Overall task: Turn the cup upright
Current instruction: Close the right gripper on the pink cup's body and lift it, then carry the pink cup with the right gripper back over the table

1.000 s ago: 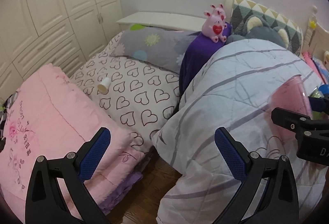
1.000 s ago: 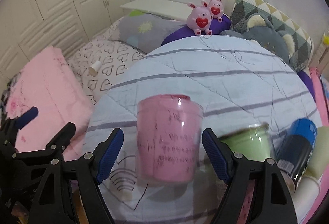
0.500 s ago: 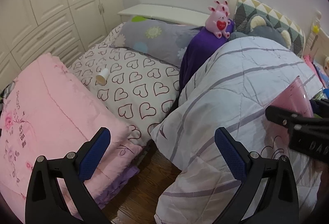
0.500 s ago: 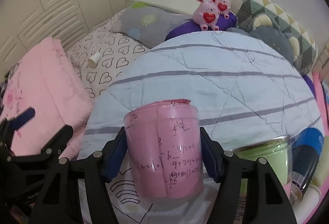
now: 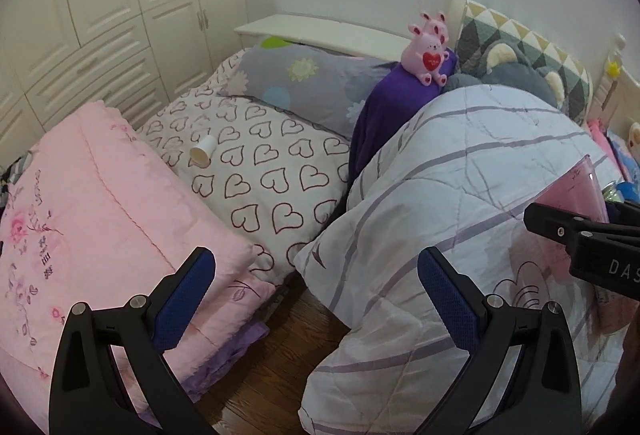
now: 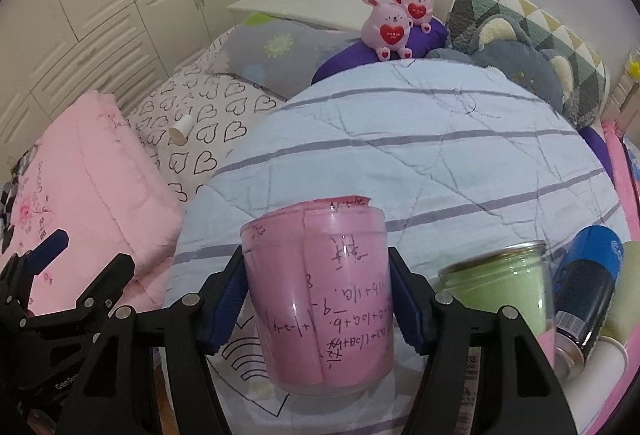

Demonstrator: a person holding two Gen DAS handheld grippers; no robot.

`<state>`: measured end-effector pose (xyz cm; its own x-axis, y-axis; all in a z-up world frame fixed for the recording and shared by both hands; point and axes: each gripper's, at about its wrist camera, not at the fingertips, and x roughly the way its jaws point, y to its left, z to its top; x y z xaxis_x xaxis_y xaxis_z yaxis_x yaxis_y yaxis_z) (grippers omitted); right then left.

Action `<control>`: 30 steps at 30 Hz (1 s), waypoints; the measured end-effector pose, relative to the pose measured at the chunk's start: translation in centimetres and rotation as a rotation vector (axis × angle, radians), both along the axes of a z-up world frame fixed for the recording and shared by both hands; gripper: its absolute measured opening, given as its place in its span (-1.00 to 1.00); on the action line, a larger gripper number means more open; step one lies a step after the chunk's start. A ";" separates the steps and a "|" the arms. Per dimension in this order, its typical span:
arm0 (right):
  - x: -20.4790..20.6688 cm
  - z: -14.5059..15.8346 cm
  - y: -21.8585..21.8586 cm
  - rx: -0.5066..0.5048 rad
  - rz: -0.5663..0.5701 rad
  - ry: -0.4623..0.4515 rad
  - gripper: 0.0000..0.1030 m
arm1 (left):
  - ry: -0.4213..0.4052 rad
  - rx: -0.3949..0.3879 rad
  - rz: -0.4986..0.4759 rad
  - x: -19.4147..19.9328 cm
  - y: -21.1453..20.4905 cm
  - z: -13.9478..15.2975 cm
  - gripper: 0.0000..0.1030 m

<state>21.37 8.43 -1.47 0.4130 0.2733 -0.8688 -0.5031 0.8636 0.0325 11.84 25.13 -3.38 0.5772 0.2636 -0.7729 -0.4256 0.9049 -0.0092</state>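
The quilt (image 6: 420, 139), pale and grey-striped, fills most of the right wrist view, with a pink blanket (image 5: 80, 203) and a heart-print sheet (image 5: 264, 171) to its left. Over the quilt's near edge the right gripper (image 6: 318, 299) has its jaws pinched on the sides of the cup (image 6: 320, 295), a clear one lined with pink paper bearing handwritten sums. The left gripper (image 5: 316, 303) hangs apart with jaws spread wide and empty, over the gap between blanket and quilt. As for progress, the grasp looks made and the cup seems lifted off the bedding, though its base sits low in the frame and contact there is hard to rule out. Its long axis stands roughly vertical, tilted slightly; the writing reads upside down (a fair hint it is inverted), so the mouth probably points down. If so, the turn itself and the setting down remain. A green jar (image 6: 504, 283) and blue can (image 6: 588, 275) stand just beside it.
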 end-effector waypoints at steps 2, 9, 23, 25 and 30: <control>-0.1 0.4 -0.1 0.006 -0.002 -0.010 0.29 | -0.006 0.002 -0.002 -0.2 -0.1 0.3 0.99; -1.3 1.9 -0.9 0.042 -0.005 -0.036 0.29 | -0.035 0.009 -0.006 -1.3 -0.6 1.5 0.99; -6.0 4.9 -6.5 0.109 -0.104 -0.110 0.29 | -0.118 0.072 -0.174 -3.6 -6.9 4.5 0.99; -6.8 4.8 -7.9 0.112 -0.142 -0.114 0.29 | -0.125 0.075 -0.205 -3.9 -8.1 4.5 0.99; -8.7 4.5 -11.5 0.124 -0.239 -0.121 0.29 | -0.140 0.068 -0.308 -4.4 -11.7 4.3 0.99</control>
<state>12.69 -3.08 3.00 0.5774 0.2563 -0.7752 -0.2920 0.9515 0.0970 7.40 13.45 0.91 0.7371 0.1086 -0.6670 -0.1315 0.9912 0.0161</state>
